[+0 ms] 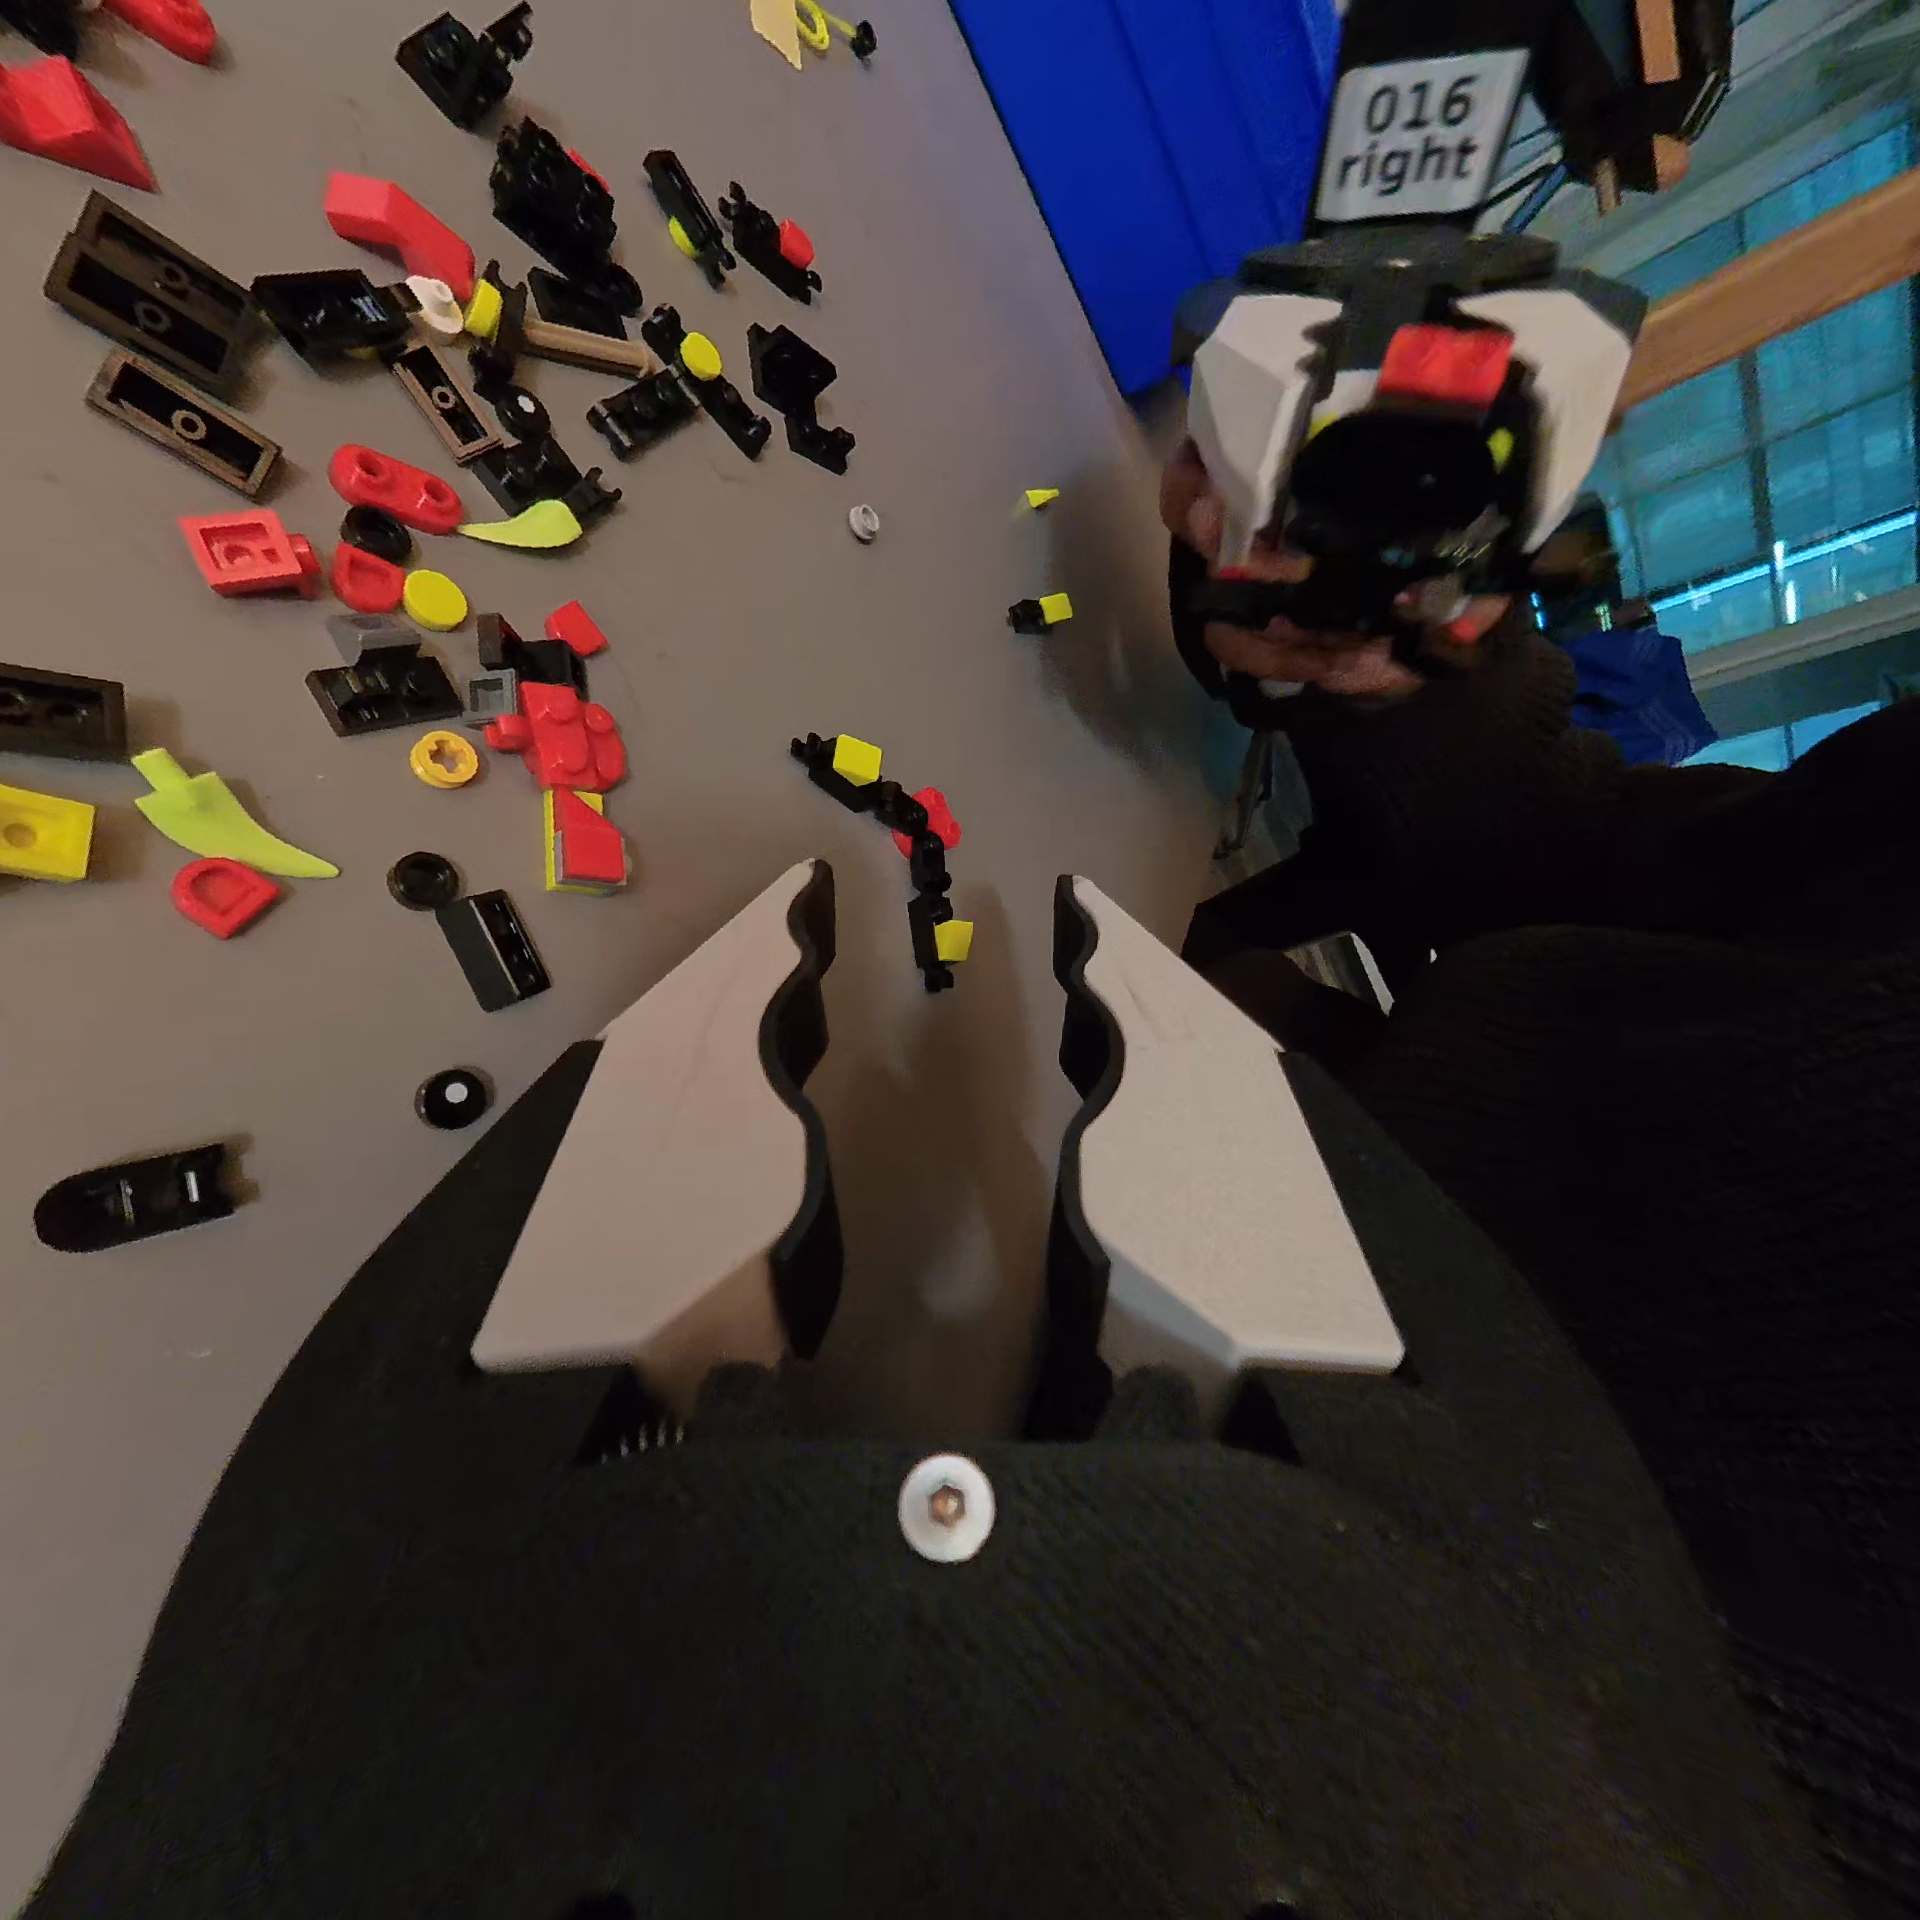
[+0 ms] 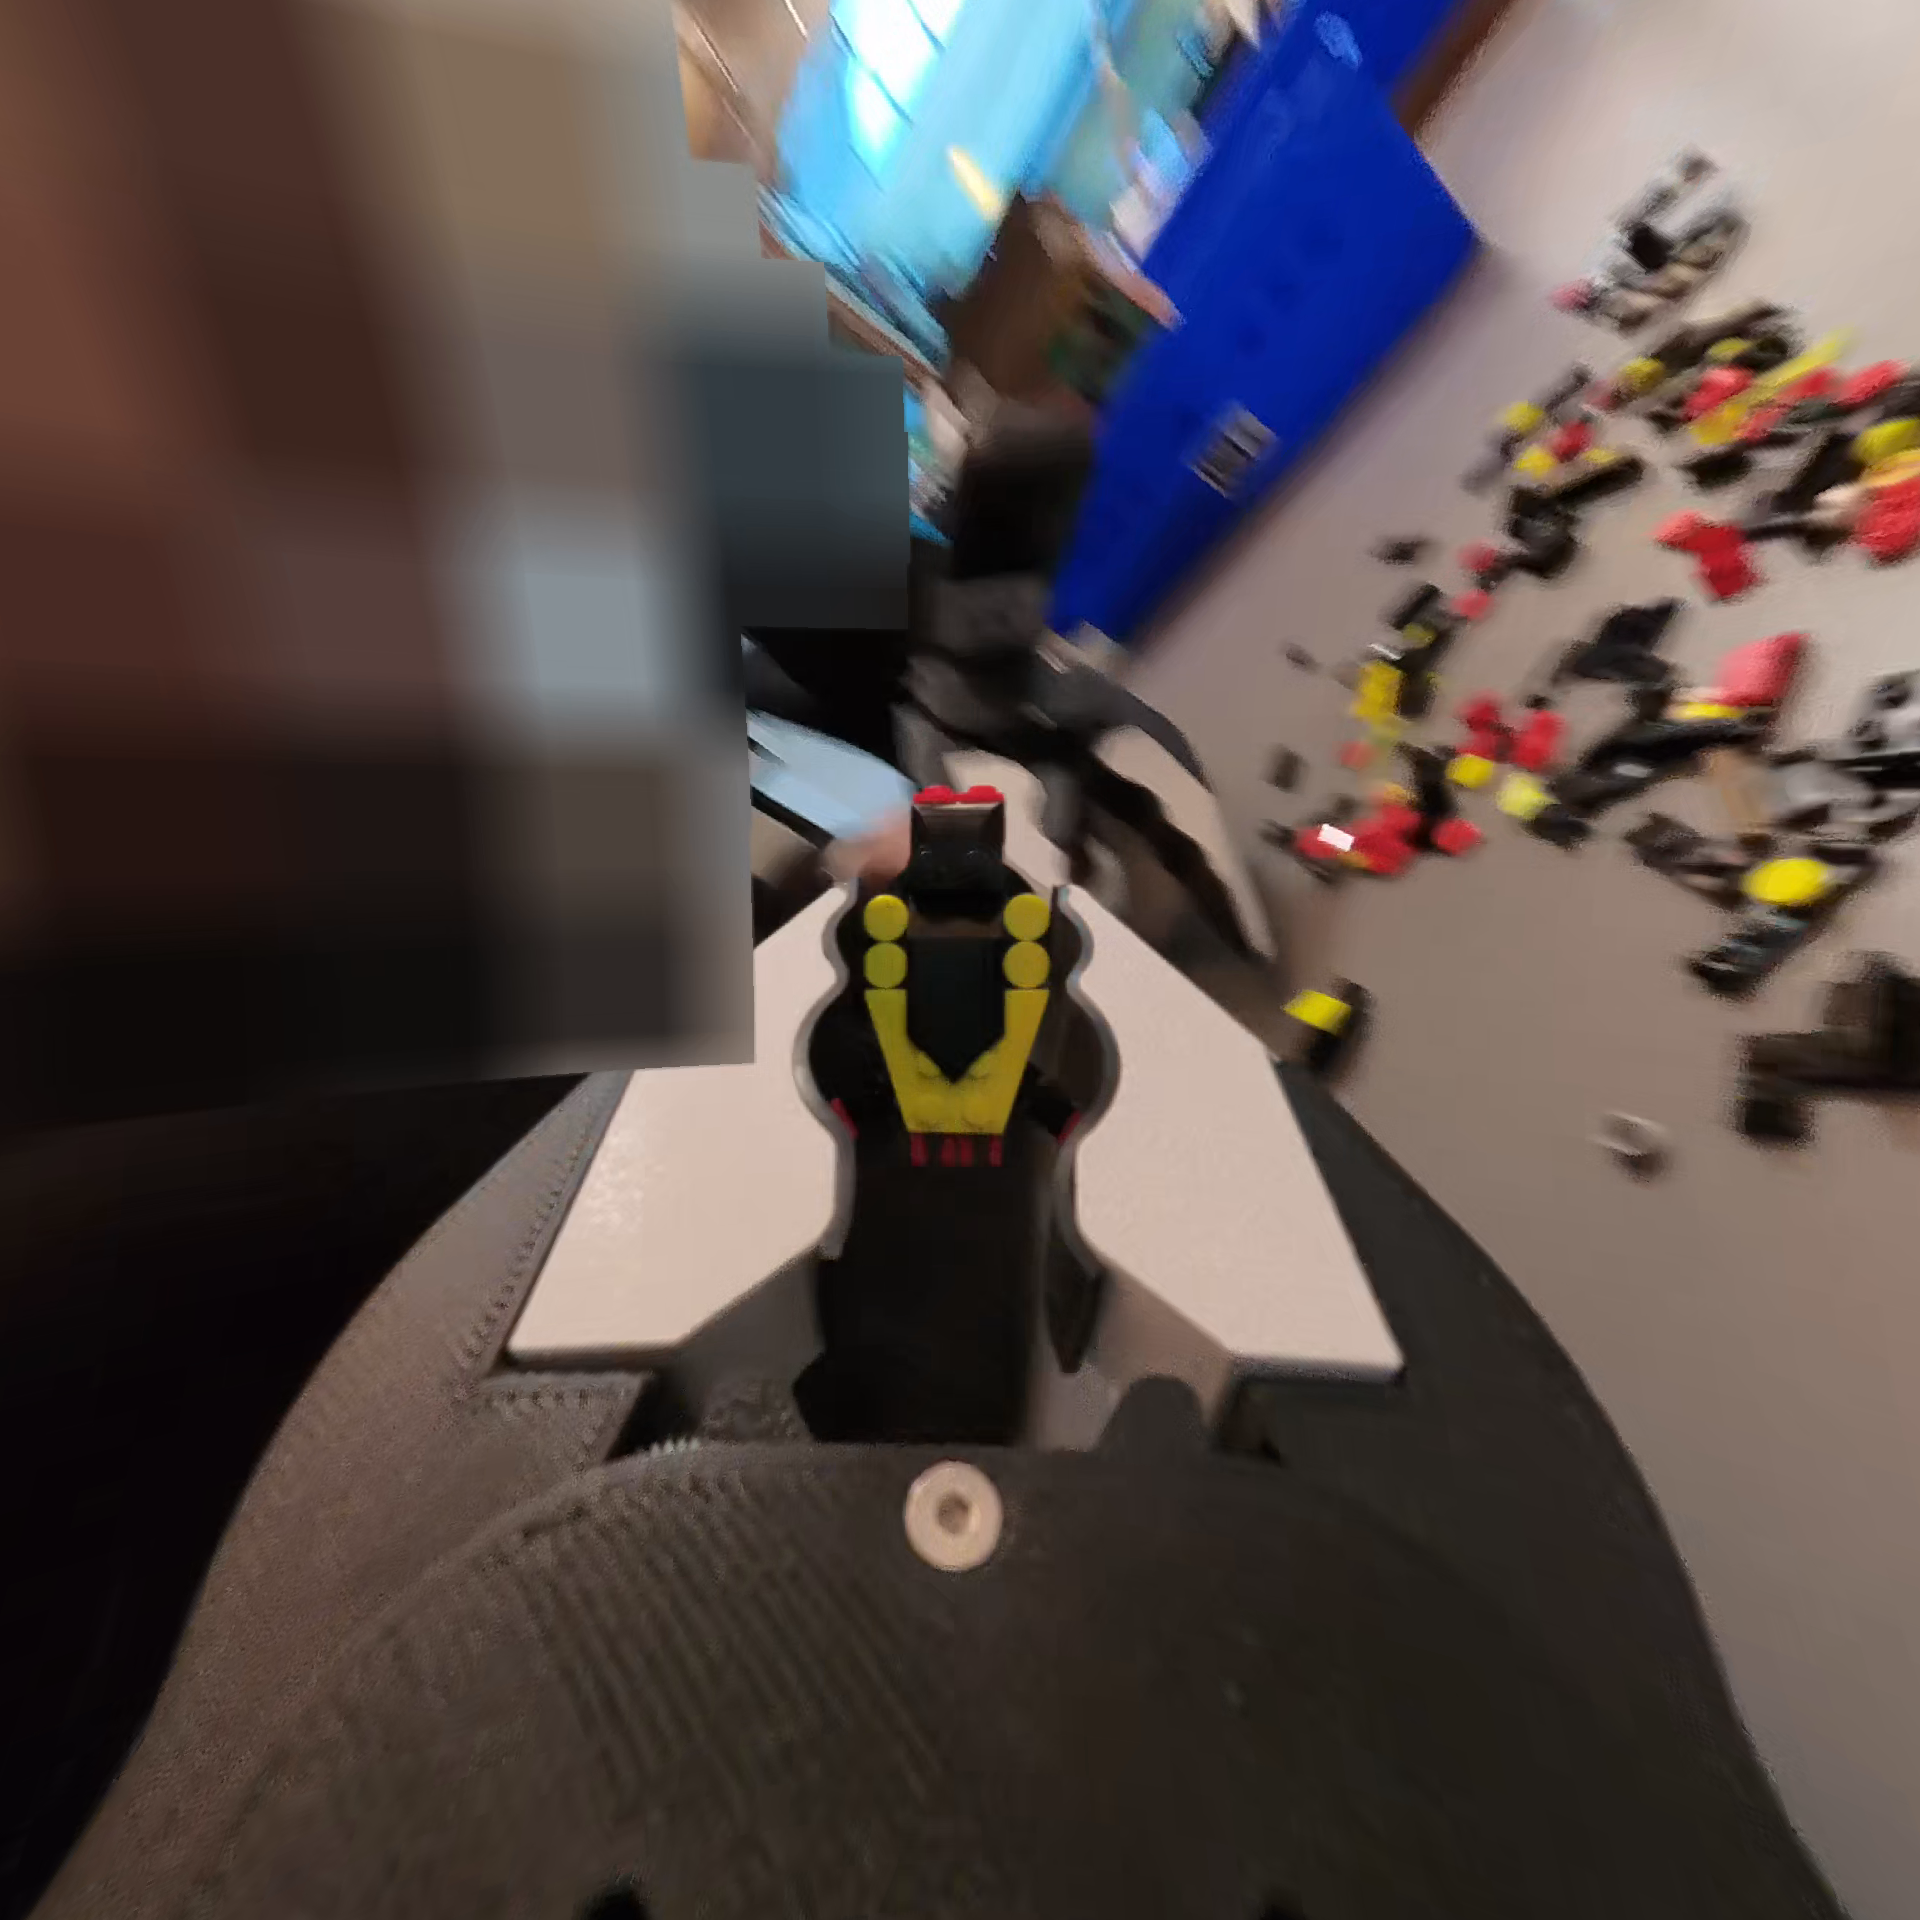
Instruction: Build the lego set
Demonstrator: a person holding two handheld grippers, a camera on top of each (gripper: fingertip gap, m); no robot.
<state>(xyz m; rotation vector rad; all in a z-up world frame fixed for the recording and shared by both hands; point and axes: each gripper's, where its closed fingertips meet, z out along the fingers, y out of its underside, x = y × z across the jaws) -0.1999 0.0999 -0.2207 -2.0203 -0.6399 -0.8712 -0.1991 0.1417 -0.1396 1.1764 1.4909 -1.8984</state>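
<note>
My left gripper (image 1: 943, 883) is open and empty, just above the grey table (image 1: 935, 312). A chain of small black, yellow and red lego pieces (image 1: 899, 831) lies right beyond its fingertips. My right gripper (image 2: 956, 904) is shut on a partly built lego model (image 2: 954, 1039), black with yellow plates and a red piece at the tip. It is held up in the air off the table's right side. It also shows in the left wrist view (image 1: 1403, 468), gripping the model (image 1: 1392, 499). Many loose pieces (image 1: 416, 520) lie on the table.
Loose red, black and yellow pieces cover the left half of the table, blurred in the right wrist view (image 2: 1662, 675). Two small yellow-black pieces (image 1: 1042, 611) lie near the table's right edge. A blue bin (image 1: 1132, 156) stands beyond it. A person's dark sleeve (image 1: 1558, 1039) is at right.
</note>
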